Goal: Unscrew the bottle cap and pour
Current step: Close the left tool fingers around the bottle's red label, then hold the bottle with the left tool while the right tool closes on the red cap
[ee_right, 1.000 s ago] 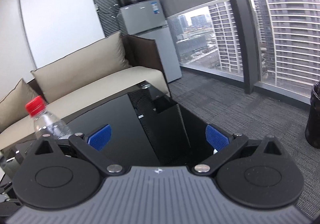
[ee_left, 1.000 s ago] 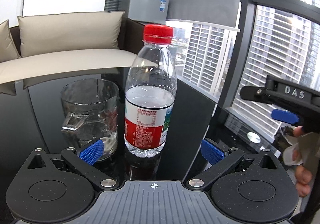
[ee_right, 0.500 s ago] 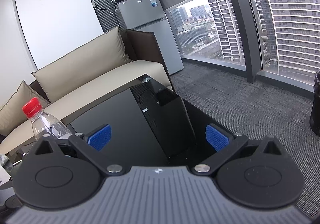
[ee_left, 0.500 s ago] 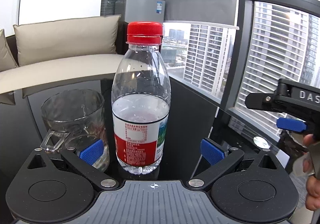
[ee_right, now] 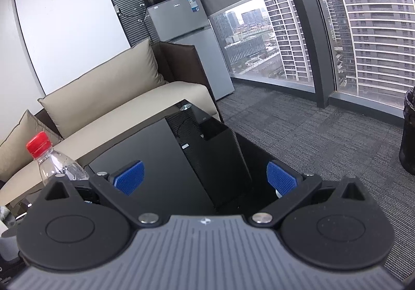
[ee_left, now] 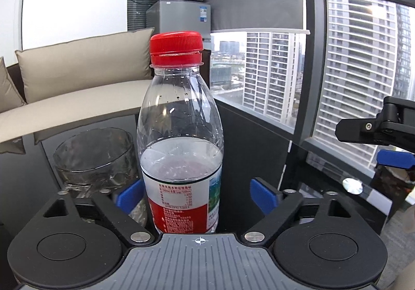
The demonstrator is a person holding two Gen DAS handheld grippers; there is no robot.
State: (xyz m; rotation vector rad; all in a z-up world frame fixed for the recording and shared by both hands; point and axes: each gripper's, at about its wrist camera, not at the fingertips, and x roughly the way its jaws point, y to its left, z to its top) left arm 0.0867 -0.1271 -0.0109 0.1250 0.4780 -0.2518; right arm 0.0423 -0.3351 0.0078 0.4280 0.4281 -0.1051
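Observation:
A clear plastic water bottle (ee_left: 181, 150) with a red cap (ee_left: 176, 47) and a red and white label stands upright on the black glass table (ee_left: 254, 139). It is about half full. My left gripper (ee_left: 195, 196) is open, and the bottle's lower body stands between its blue pads without touching them. A clear glass mug (ee_left: 96, 157) stands just left of the bottle. My right gripper (ee_right: 206, 177) is open and empty over the table; the bottle (ee_right: 55, 163) shows at its far left. The right gripper also shows at the right edge of the left wrist view (ee_left: 384, 139).
A beige sofa (ee_left: 77, 93) with cushions runs behind the table. A grey fridge (ee_right: 192, 49) with a microwave on top stands in the corner. Floor-to-ceiling windows are at the right. A dark bin (ee_right: 409, 134) stands on the carpet. The table's right edge (ee_right: 249, 145) drops to the floor.
My left gripper has moved forward, so the bottle now stands between its pads and looks much larger. The right gripper has tilted upward a little and stays open.

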